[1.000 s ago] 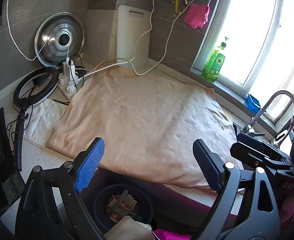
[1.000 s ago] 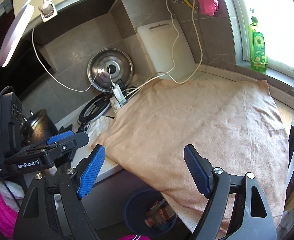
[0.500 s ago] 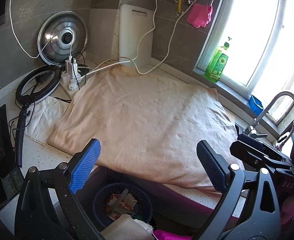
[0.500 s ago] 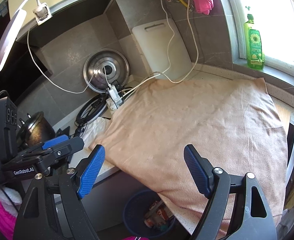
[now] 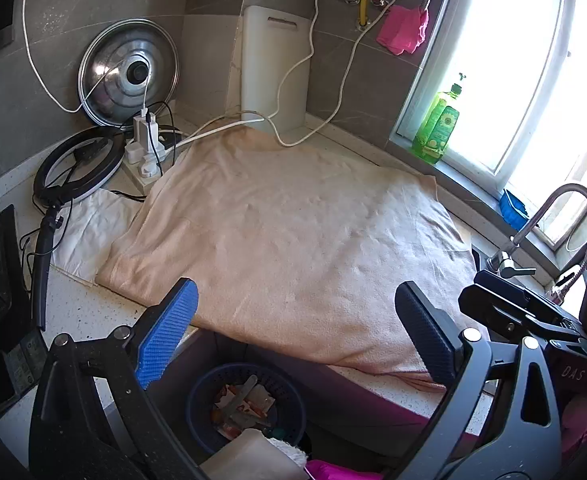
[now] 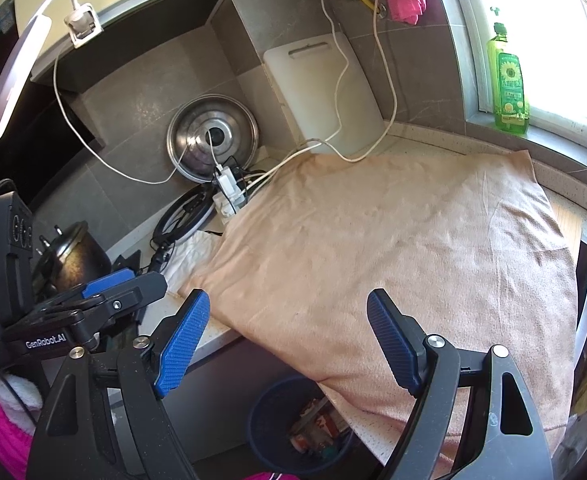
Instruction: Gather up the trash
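A dark blue trash bin (image 5: 199, 396) stands on the floor below the counter edge, with paper scraps and wrappers (image 5: 245, 404) inside. My left gripper (image 5: 293, 292) hangs over it at the counter's front edge, open, with nothing between its blue pads. The right wrist view shows the same bin (image 6: 265, 416), half hidden under the hanging towel. My right gripper (image 6: 288, 296) is open and empty above the towel's front edge. A peach towel (image 5: 293, 220) covers most of the counter, and I see no loose trash on it.
At the back stand a steel pot lid (image 5: 129, 72), a white cutting board (image 5: 273, 68), a power strip with cables (image 5: 145, 148) and a ring light (image 5: 77, 164). A green soap bottle (image 5: 437, 124) is on the sill and a faucet (image 5: 553, 208) at the right. A black pot (image 6: 73, 256) sits far left.
The left gripper's jaws have spread a little wider. Neither hand has moved noticeably, and the right jaws are unchanged.
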Available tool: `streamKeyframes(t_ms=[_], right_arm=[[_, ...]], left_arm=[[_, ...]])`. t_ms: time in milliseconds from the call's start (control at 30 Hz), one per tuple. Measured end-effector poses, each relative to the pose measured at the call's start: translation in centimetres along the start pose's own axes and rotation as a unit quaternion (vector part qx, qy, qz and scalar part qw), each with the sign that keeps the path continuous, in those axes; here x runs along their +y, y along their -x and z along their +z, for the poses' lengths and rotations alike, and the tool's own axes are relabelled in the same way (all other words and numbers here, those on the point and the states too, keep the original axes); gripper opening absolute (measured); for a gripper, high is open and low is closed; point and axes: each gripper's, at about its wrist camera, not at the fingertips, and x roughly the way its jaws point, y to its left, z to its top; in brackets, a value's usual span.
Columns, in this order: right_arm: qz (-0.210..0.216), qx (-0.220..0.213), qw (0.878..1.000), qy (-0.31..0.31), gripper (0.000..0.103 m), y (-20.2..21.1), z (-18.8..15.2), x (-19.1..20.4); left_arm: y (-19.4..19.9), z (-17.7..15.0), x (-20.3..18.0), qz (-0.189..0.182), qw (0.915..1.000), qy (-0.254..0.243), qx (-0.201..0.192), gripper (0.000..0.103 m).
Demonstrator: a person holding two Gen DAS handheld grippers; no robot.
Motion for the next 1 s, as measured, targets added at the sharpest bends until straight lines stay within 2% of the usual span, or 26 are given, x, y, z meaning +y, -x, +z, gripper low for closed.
streamKeyframes(t_ms=[1000], right_arm=[[0.006, 0.010, 1.000, -0.010, 0.081, -1.0, -0.1, 0.1]], left_arm=[[-0.8, -0.3, 0.4, 0.006, 1.0000, 0.002, 0.005, 0.102]])
